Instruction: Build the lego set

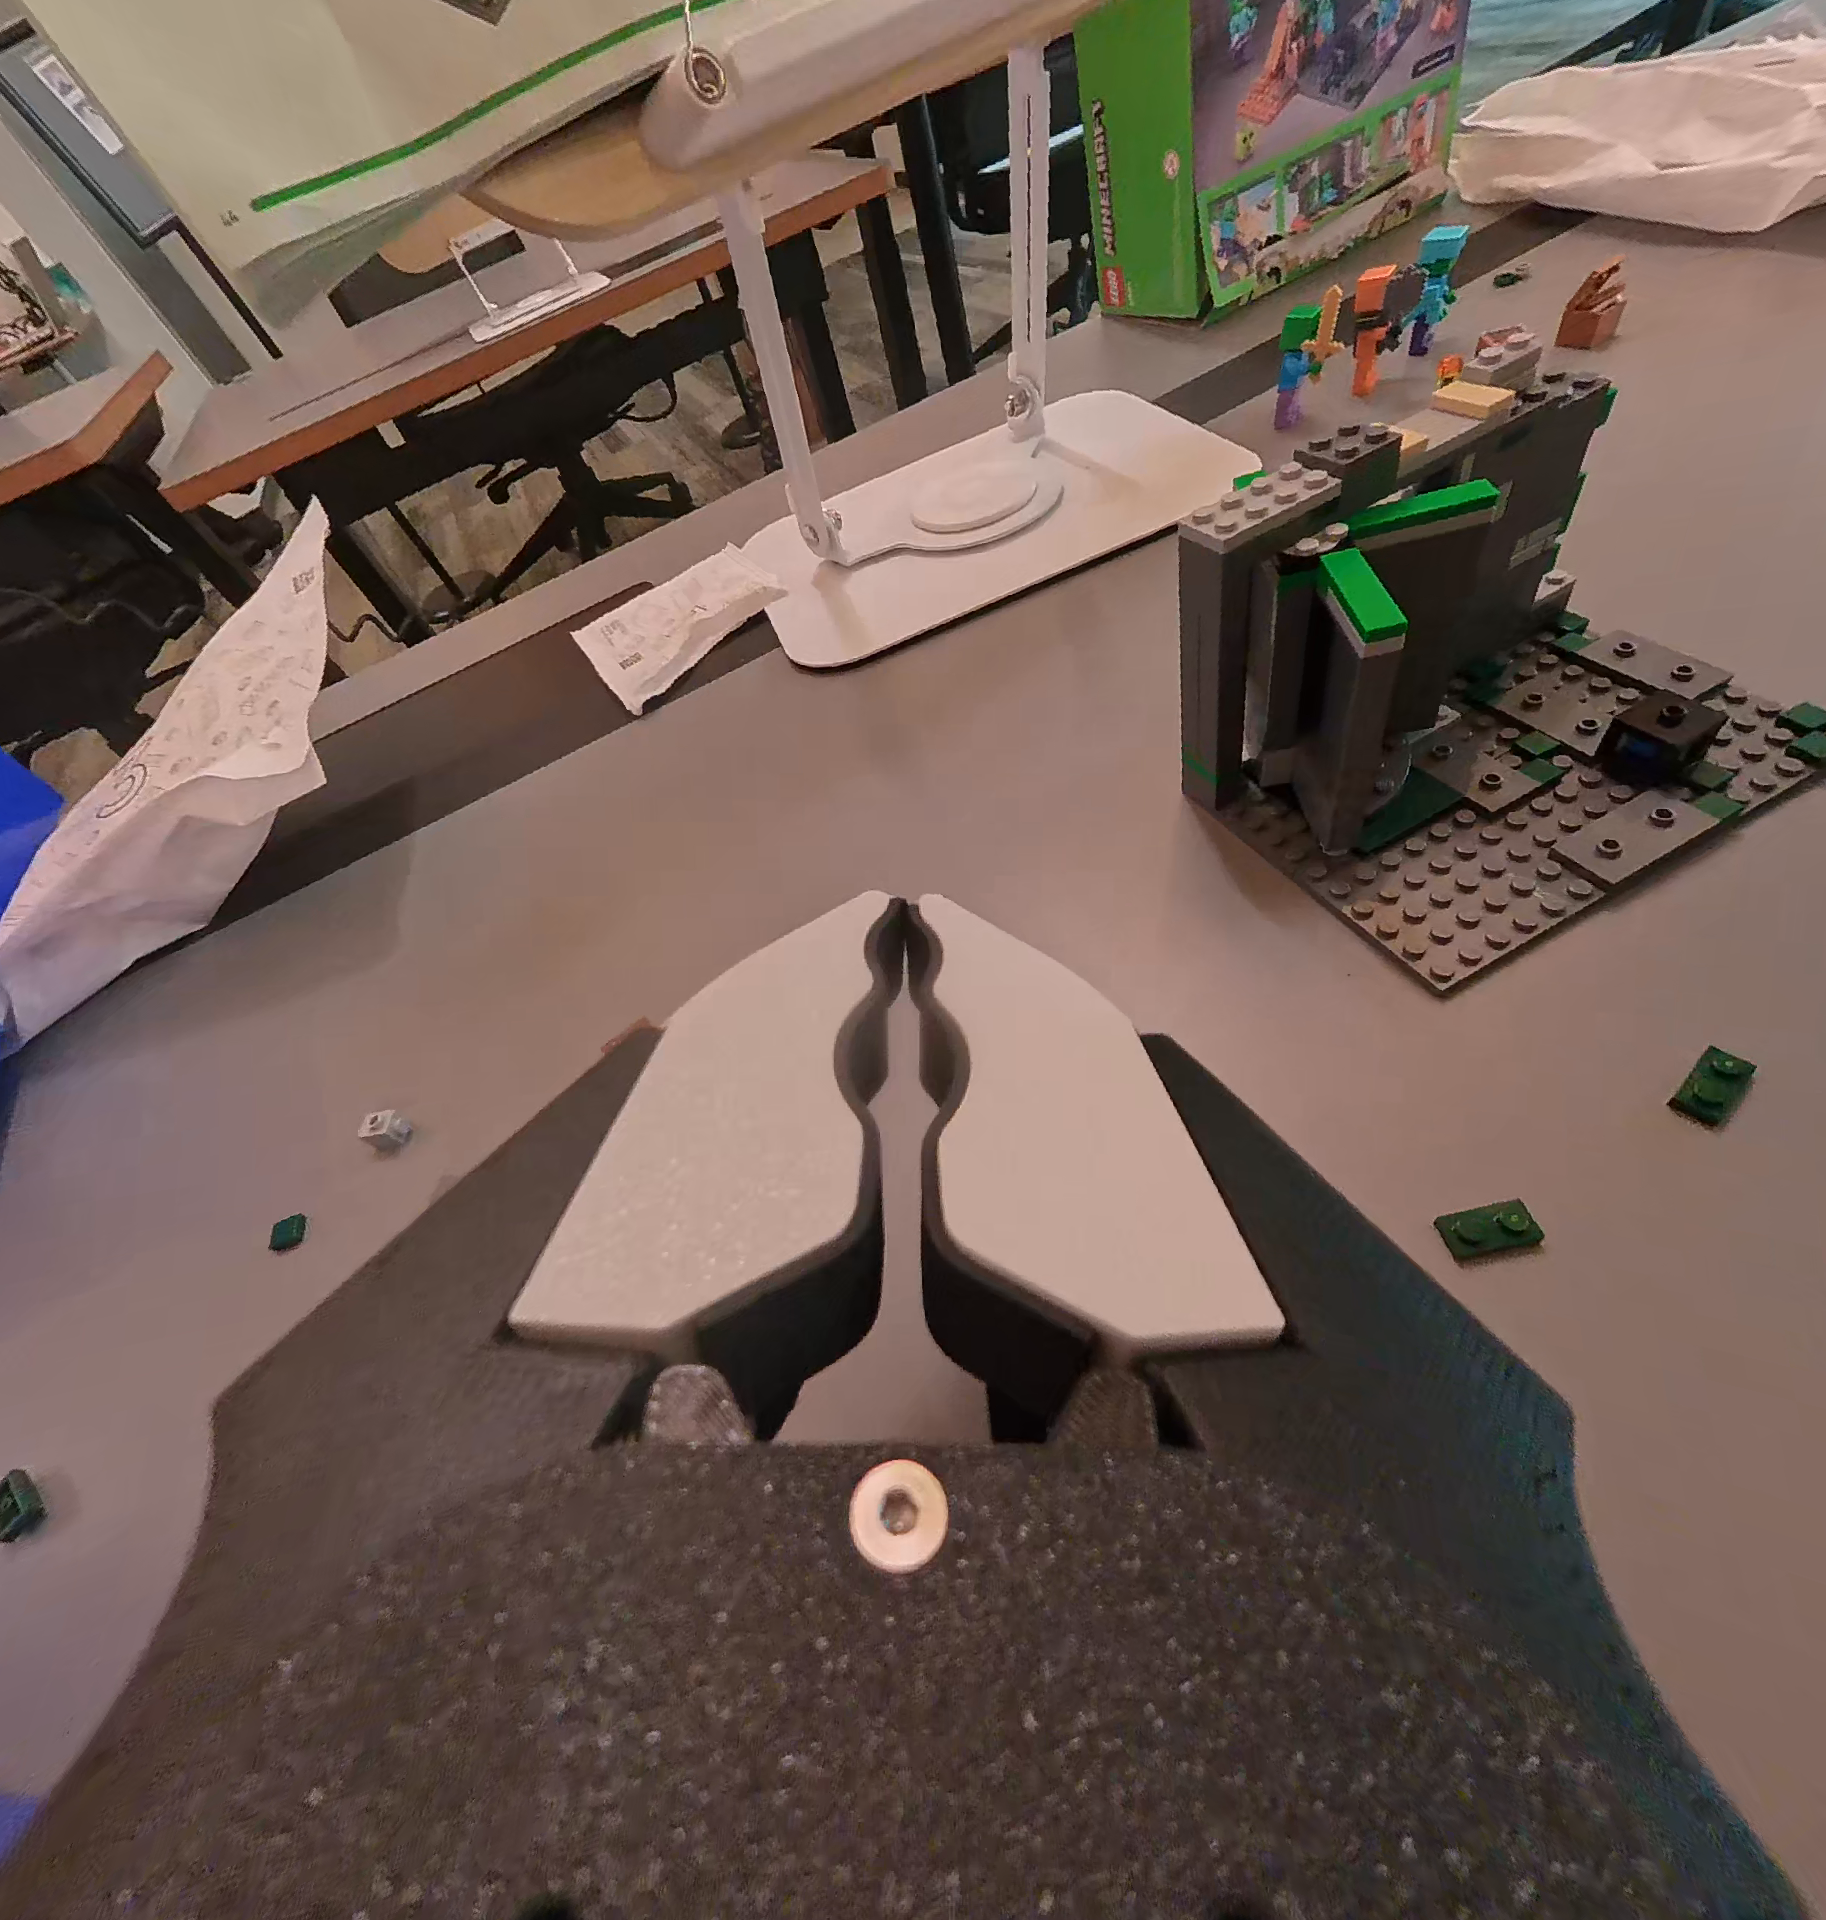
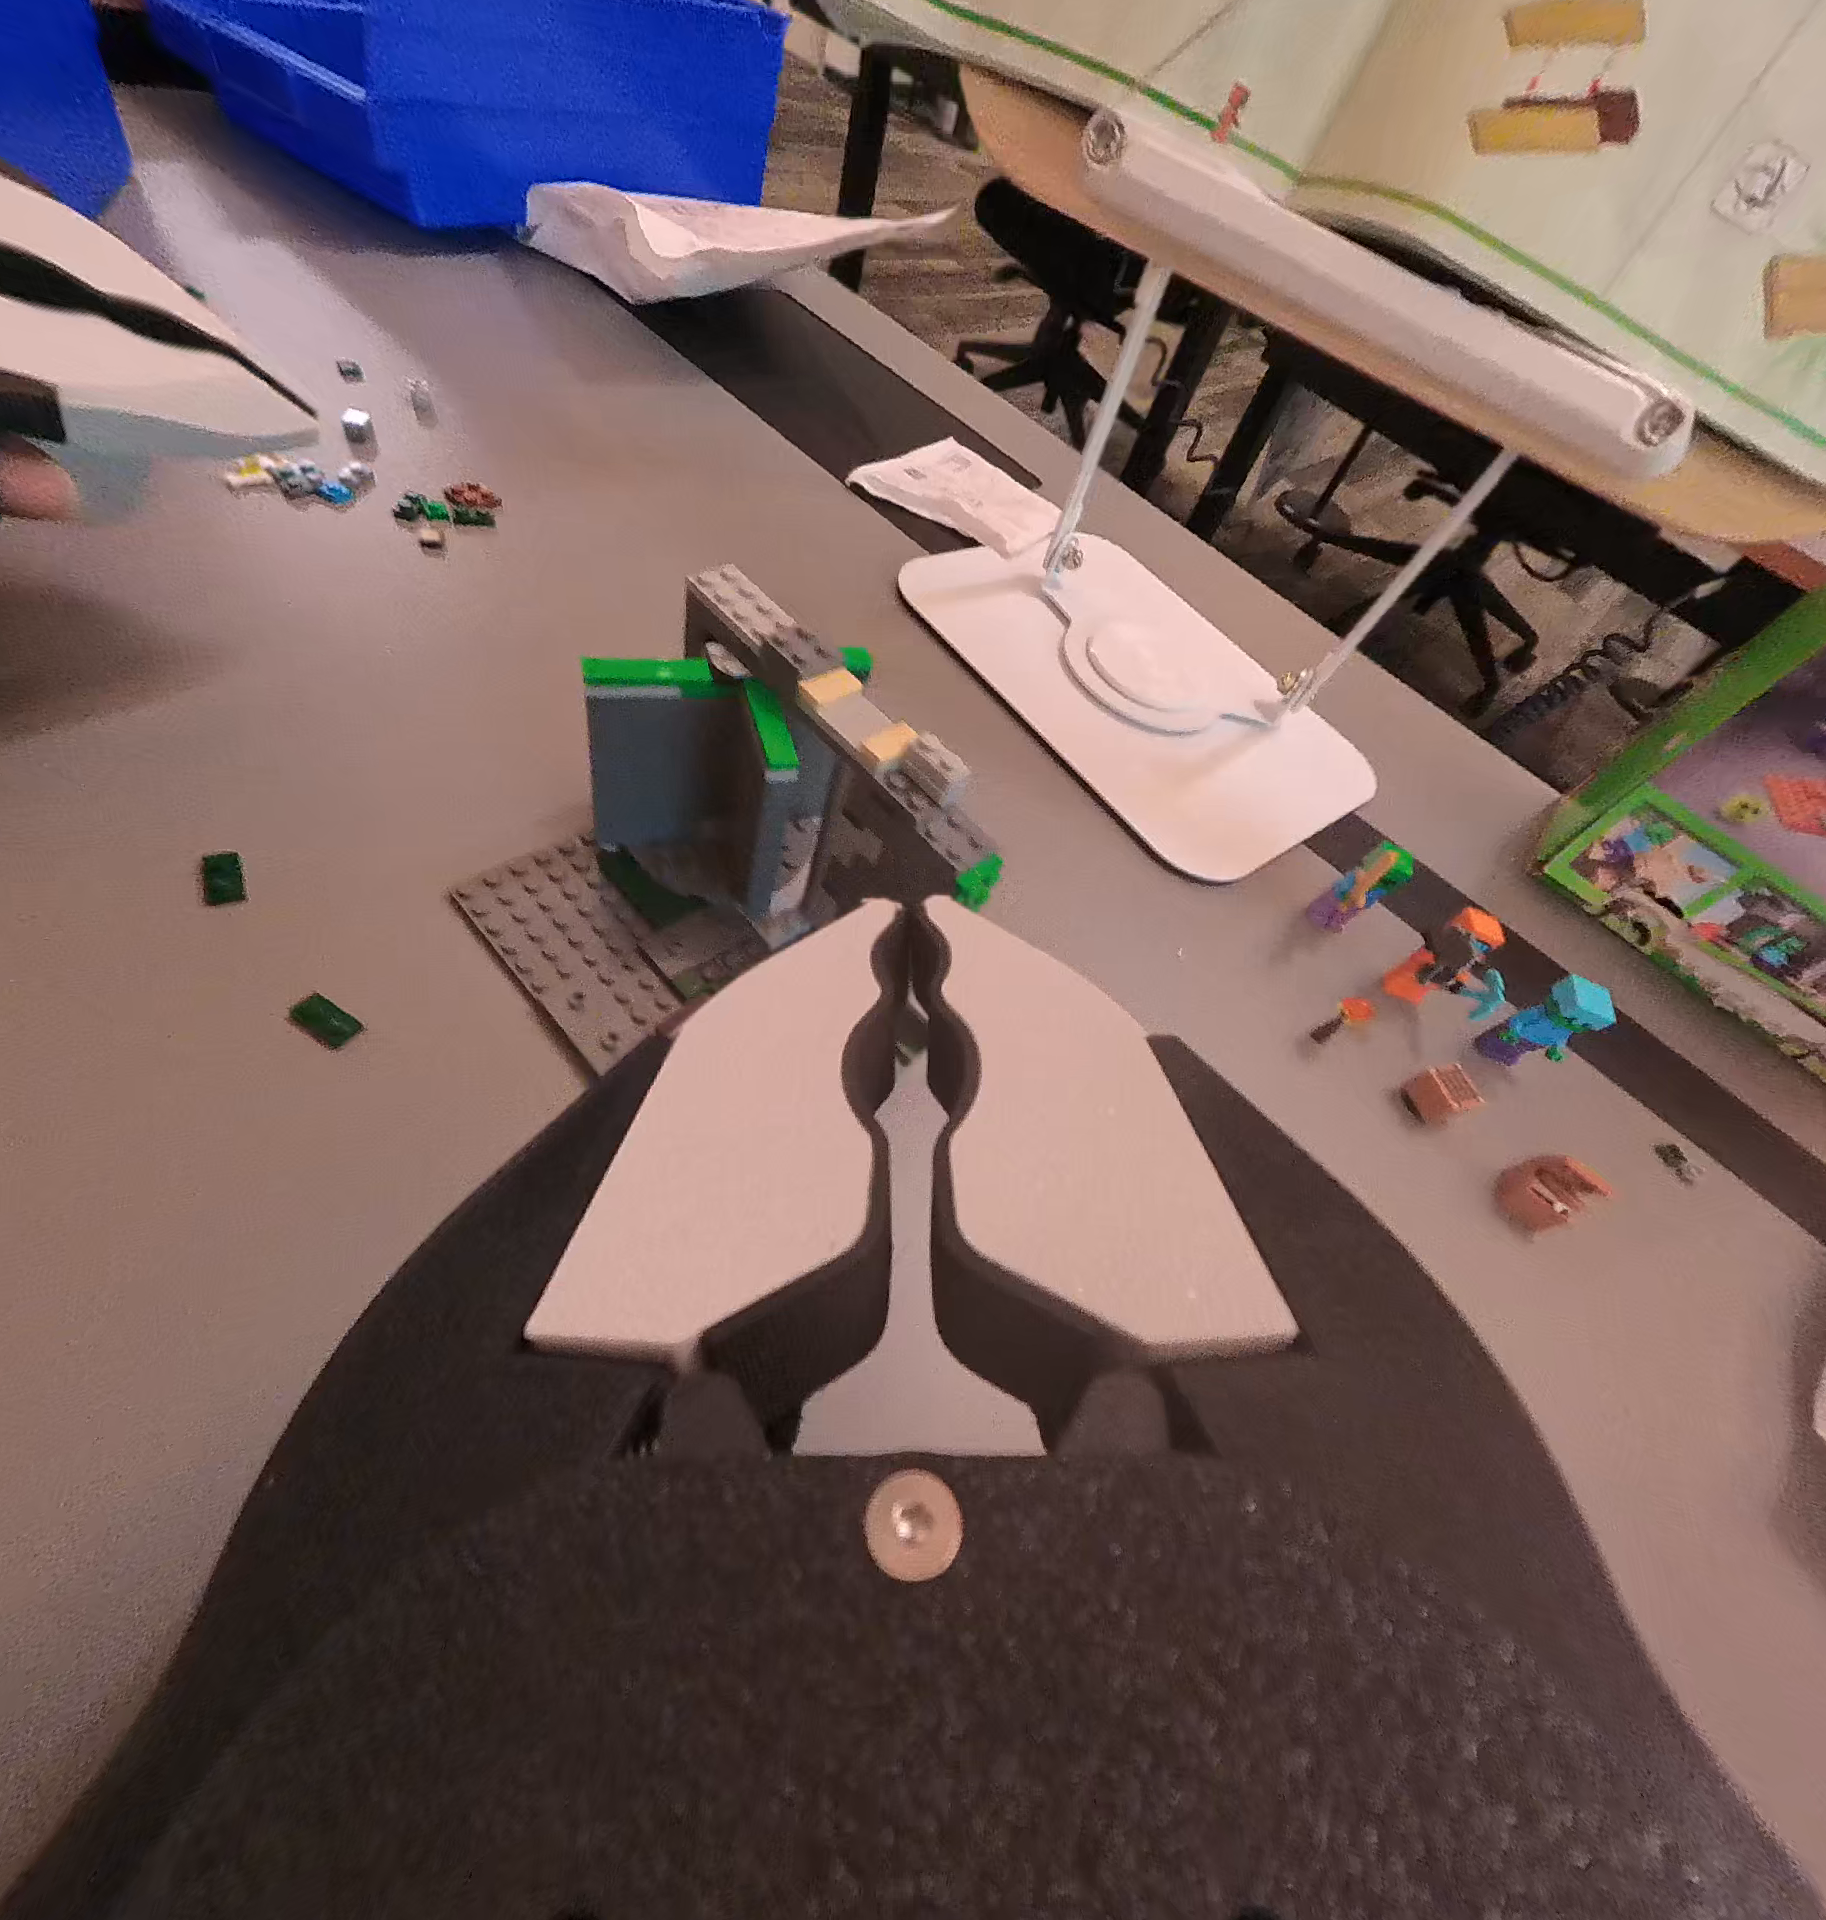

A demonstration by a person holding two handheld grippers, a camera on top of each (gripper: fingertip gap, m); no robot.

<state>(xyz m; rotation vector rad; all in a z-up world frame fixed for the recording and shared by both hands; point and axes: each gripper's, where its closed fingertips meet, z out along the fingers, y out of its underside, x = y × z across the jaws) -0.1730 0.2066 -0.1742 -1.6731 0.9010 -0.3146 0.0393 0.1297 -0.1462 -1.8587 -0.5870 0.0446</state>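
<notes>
Blue bins [image 2: 452, 104], contents hidden

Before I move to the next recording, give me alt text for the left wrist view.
Shut grey-padded left tongs hover empty over a grey table. Ahead to the right stands a half-built grey-and-green brick structure on a studded grey baseplate, with small dark green plates scattered nearby and a white stand behind.

Left gripper [image 1: 905, 906], right gripper [image 2: 916, 909]: jaws seemingly closed, empty.
</notes>
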